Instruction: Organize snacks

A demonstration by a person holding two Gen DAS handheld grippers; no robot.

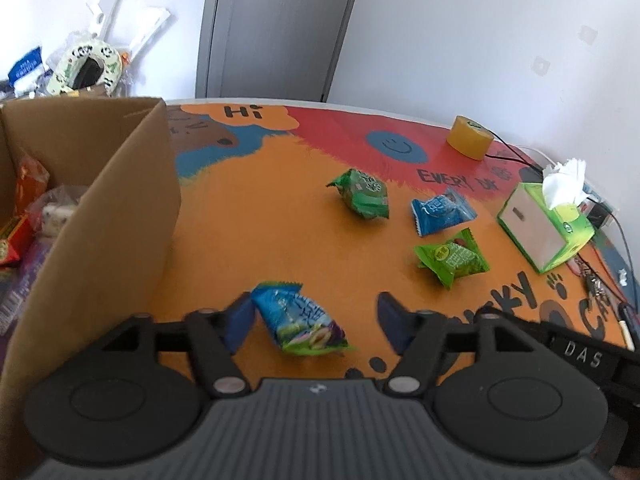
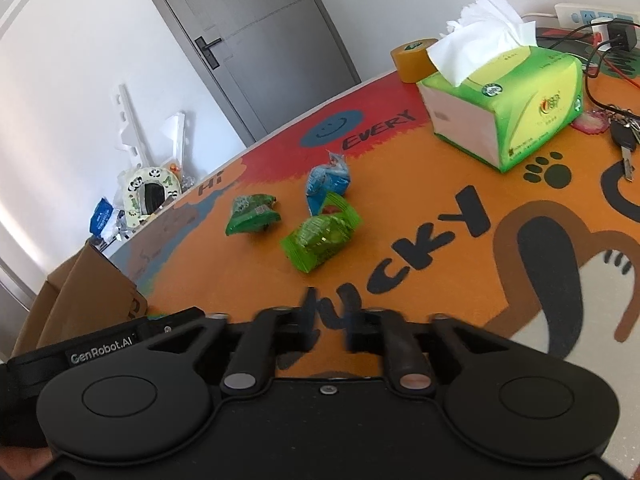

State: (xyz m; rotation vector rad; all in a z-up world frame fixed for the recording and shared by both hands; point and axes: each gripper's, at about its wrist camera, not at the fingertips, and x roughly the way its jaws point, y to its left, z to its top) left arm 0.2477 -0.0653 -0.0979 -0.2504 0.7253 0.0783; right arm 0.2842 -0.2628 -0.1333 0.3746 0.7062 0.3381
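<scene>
My left gripper [image 1: 316, 324] is open, its blue fingers on either side of a blue-and-green snack packet [image 1: 300, 320] that lies on the orange table mat, close to the left finger. A cardboard box [image 1: 104, 216] with several snacks inside stands at the left. Further out lie a dark green packet [image 1: 362, 194], a blue packet [image 1: 440, 210] and a bright green packet [image 1: 452, 258]. In the right wrist view the same three show: dark green packet [image 2: 250, 214], blue packet [image 2: 328, 180], bright green packet [image 2: 320, 236]. My right gripper [image 2: 332, 330] is empty, fingers a small gap apart, low over the mat.
A green tissue box [image 1: 544, 228] stands at the right, also in the right wrist view [image 2: 508, 96]. A yellow tape roll [image 1: 470, 138] sits at the far edge. Keys [image 2: 624, 136], cables and a power strip [image 2: 592, 14] lie at the far right.
</scene>
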